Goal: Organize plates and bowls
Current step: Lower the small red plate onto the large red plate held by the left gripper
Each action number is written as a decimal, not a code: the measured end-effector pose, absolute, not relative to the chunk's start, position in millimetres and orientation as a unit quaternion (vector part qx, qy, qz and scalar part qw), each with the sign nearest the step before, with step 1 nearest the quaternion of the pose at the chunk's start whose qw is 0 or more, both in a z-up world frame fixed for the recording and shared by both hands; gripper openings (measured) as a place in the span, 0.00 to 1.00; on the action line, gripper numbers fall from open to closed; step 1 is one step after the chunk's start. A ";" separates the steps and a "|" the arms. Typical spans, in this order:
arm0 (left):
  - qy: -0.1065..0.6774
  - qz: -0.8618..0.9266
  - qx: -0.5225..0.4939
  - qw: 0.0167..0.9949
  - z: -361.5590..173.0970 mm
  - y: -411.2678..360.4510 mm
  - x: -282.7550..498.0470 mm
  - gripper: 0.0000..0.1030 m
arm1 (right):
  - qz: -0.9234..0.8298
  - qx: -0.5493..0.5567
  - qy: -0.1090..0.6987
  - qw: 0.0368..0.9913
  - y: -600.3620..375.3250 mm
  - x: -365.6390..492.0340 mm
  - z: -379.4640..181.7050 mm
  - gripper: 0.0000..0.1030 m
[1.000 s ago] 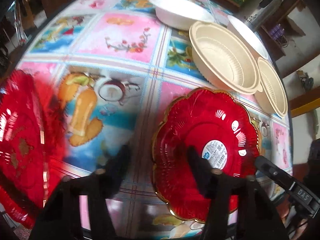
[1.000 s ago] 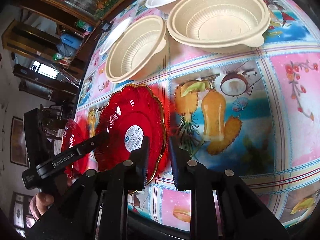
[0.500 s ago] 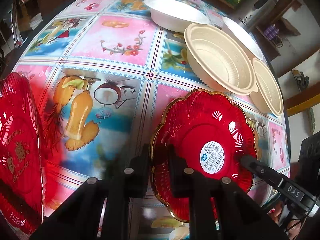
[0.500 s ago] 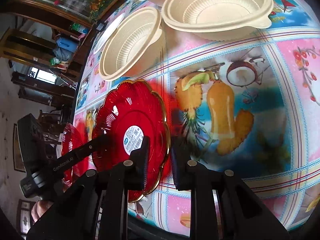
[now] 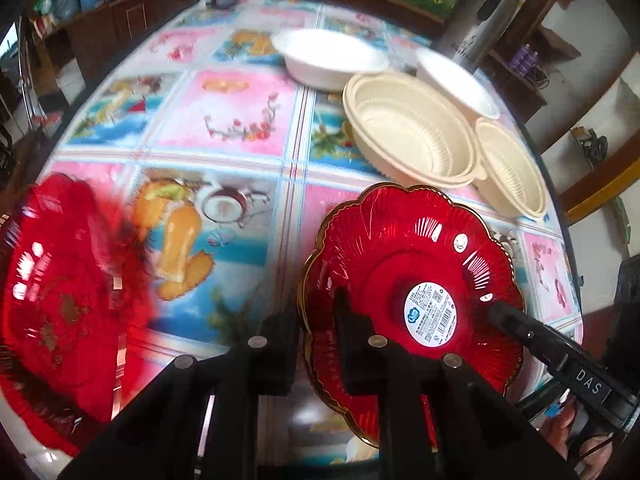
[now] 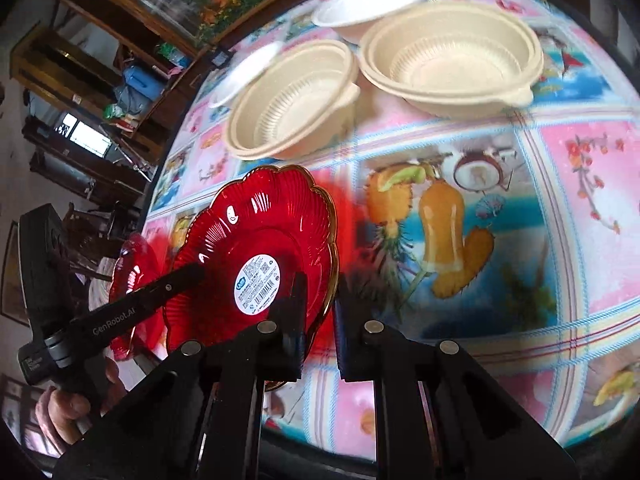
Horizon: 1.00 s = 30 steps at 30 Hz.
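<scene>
A red scalloped plate [image 5: 412,280] with a gold rim and a white label is held above the table. My left gripper [image 5: 318,320] is shut on its left rim. My right gripper [image 6: 322,292] is shut on its opposite rim, where the plate [image 6: 260,248] tilts. A second red plate [image 5: 52,292] lies at the left table edge; it also shows in the right wrist view [image 6: 134,268]. Two beige bowls [image 5: 408,140] [image 5: 508,168] and two white bowls [image 5: 328,58] [image 5: 456,80] sit at the far right.
The table has a colourful fruit-print cloth [image 5: 240,128]. A metal flask [image 5: 480,12] stands behind the bowls. Dark wooden furniture [image 6: 80,60] surrounds the table. The other hand-held gripper's handle [image 6: 100,324] shows at the lower left of the right wrist view.
My left gripper closed on the plate's rim and both grippers lifted and tilted the plate. The views shifted, and the second red plate at the left blurs.
</scene>
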<state>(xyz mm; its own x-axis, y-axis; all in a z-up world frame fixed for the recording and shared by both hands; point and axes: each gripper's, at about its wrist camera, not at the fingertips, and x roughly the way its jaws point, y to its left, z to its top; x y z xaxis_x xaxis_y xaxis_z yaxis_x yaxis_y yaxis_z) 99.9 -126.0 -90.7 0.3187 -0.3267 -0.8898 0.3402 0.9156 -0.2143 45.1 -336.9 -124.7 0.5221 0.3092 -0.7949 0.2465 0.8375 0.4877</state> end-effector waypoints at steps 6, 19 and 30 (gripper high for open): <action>0.494 -0.195 0.010 0.847 -48.7 -86.8 83.4 0.15 | 0.053 0.254 0.467 0.845 -306.9 54.6 -91.6 0.11; 0.456 -0.083 0.002 0.886 -14.8 43.8 85.3 0.15 | 0.159 0.162 0.470 0.853 -160.2 120.2 -65.4 0.11; 0.501 -0.034 0.003 0.864 -58.1 97.0 99.8 0.17 | 0.184 0.117 0.526 0.822 -82.2 153.3 -109.7 0.12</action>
